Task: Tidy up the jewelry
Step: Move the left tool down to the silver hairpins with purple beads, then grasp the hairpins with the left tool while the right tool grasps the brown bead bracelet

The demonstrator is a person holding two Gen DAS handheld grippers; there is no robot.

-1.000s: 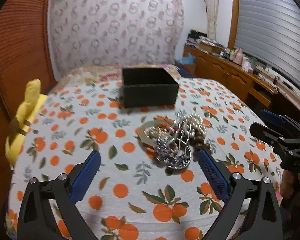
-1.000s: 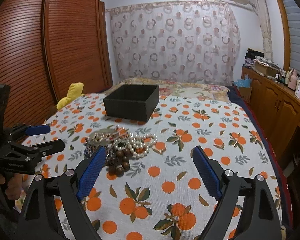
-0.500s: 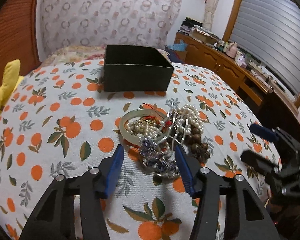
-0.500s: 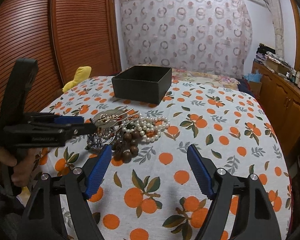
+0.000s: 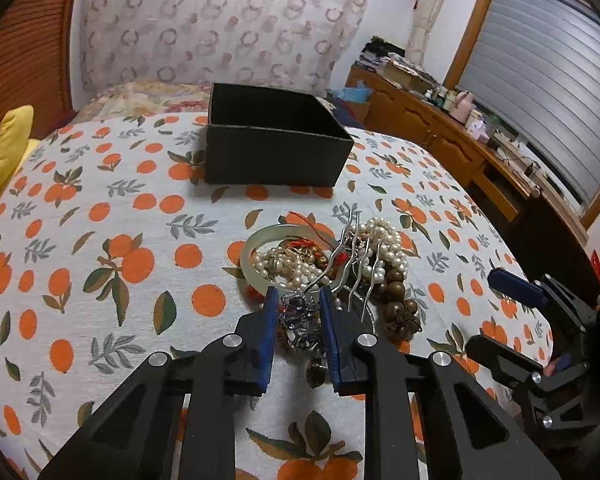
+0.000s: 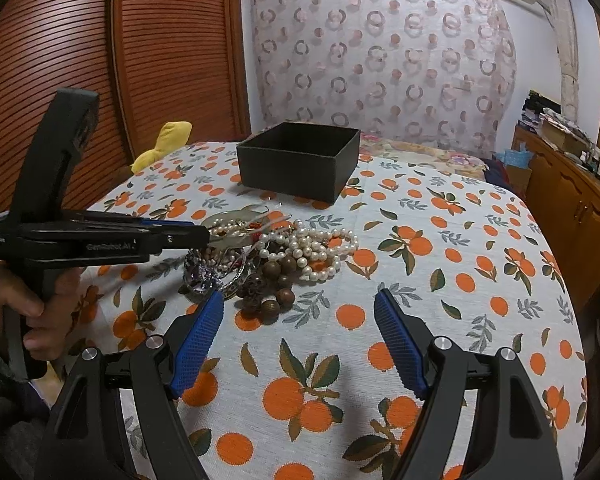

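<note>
Apparently nothing is lying in the black box (image 5: 276,152) yet, as the left gripper (image 5: 299,300) is closing around the purple crystal piece (image 5: 300,312) in the jewelry pile (image 6: 276,256) while the right gripper (image 6: 300,312) is waiting wide open.

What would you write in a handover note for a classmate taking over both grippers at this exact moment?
Left gripper: jaws narrowed around the purple crystal bracelet at the near edge of the jewelry pile; firm contact cannot be confirmed.
Right gripper: open, holding nothing, hovering near the wooden bead bracelet.
Pile: pearl strands, jade bangle and silver hairpin lie tangled on the orange-print cloth.
Black box: behind the pile; no jewelry is visible inside.
Done: nothing boxed, as far as visible.
Left: lift the bracelet free, box it, then the rest.
</note>
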